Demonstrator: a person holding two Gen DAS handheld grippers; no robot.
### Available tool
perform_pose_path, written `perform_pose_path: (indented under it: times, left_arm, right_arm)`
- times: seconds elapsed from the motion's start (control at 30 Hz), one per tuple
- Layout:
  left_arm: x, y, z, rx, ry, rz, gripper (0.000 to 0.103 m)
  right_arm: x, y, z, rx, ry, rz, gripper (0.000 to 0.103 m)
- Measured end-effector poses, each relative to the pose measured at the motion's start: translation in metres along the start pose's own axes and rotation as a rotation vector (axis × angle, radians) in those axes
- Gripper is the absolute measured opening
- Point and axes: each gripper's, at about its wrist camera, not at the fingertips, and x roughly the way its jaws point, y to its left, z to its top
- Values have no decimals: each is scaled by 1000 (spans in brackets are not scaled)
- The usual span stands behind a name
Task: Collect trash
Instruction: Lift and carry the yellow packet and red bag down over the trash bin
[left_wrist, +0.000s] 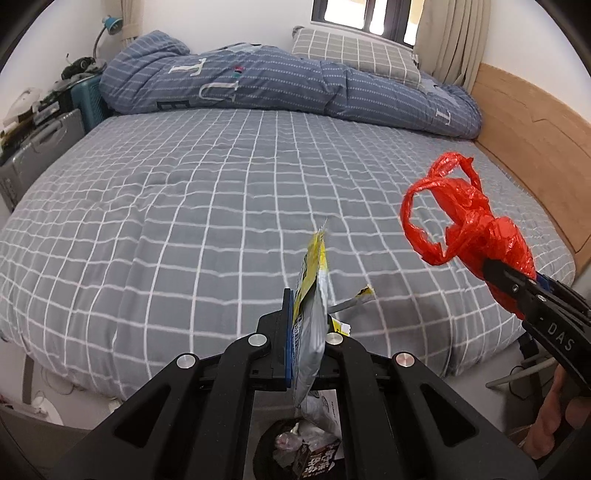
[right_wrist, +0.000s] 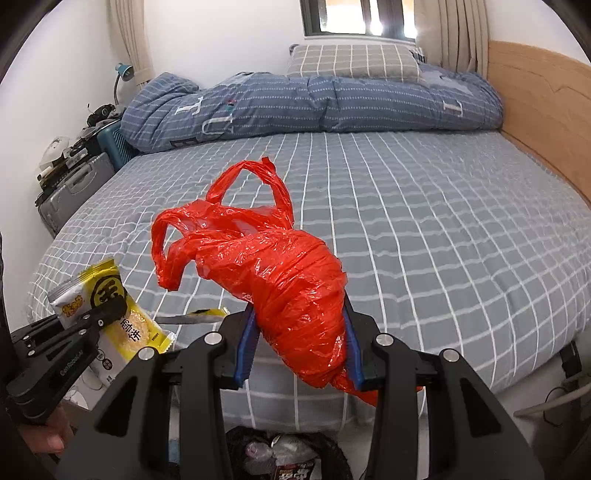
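Observation:
My left gripper (left_wrist: 308, 321) is shut on a yellow and silver snack wrapper (left_wrist: 312, 314), which stands on edge between the blue pads above the bed's near edge. The same wrapper (right_wrist: 110, 314) shows flat at the lower left of the right wrist view, held by the left gripper (right_wrist: 107, 306). My right gripper (right_wrist: 299, 339) is shut on a crumpled red plastic bag (right_wrist: 280, 273), whose handles loop up and to the left. That red bag (left_wrist: 472, 221) and the right gripper (left_wrist: 506, 277) appear at the right of the left wrist view. A bin (left_wrist: 295, 450) with trash in it sits below both grippers on the floor.
A grey checked bed (left_wrist: 184, 221) fills both views, with a rolled blue quilt (left_wrist: 277, 85) and a checked pillow (left_wrist: 354, 51) at the far end. A wooden headboard (left_wrist: 532, 147) runs along the right. Suitcases and clutter (left_wrist: 40, 140) stand at the left. Cables (right_wrist: 554, 406) lie on the floor at right.

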Motion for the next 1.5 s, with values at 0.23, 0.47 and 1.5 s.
perform_pose_path:
  times: [0.23,0.47,1.5]
  left_arm:
    - [-9,0,-28,-2,23,-2,1]
    - [-27,-2,-48,-4,27,-1,1]
    - [-35,24,-153,-47,214,44,1]
  right_arm:
    - [-10,6,-29,-5,29,-1,38]
    - [-30,12,-56,-12,44,11,38]
    - [-40,20,-166,-38,264,-20,38]
